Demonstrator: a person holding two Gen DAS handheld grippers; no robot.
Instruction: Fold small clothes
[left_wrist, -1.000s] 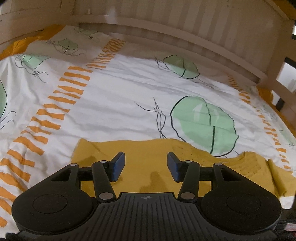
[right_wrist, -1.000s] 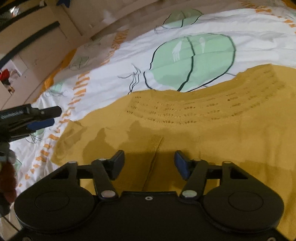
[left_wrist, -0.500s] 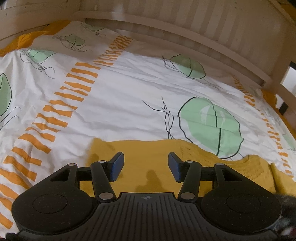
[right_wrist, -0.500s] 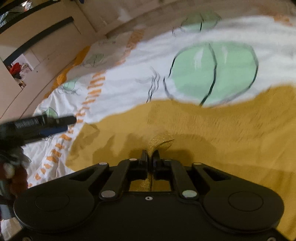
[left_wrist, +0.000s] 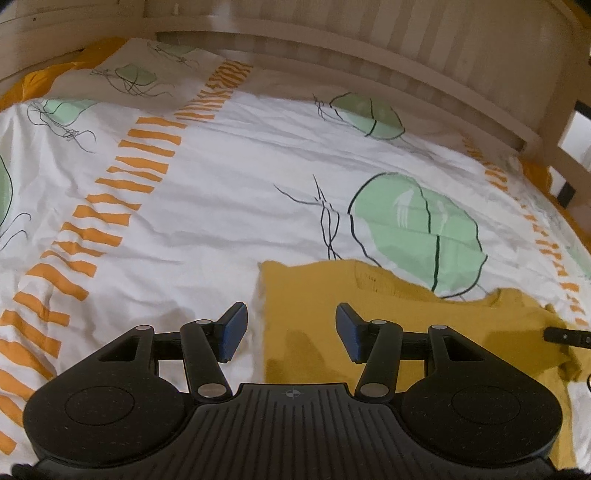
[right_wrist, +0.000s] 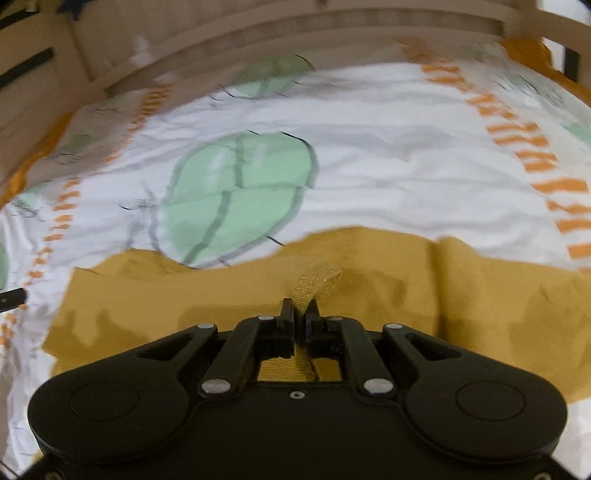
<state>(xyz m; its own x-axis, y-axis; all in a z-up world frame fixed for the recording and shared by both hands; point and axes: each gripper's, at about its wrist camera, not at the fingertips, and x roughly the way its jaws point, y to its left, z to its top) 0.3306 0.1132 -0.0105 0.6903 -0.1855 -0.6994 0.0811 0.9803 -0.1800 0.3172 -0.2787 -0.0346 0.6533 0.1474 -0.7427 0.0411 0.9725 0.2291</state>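
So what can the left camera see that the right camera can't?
Only the left wrist view shows the left gripper with its jaws open and nothing between them, over the left edge of the yellow top.

Only the right wrist view shows the right gripper shut on a pinch of that yellow top, the cloth bunched up at its tips.

Both show the leaf-print bedsheet and the wooden bed rail.

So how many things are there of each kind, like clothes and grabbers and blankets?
Yellow clothes: 1, the mustard top
Bed covers: 1, the white leaf-print cover
Grabbers: 2, the left gripper, open, and the right gripper, pinching the top
Wooden bed rails: 1, the rail
Total: 5
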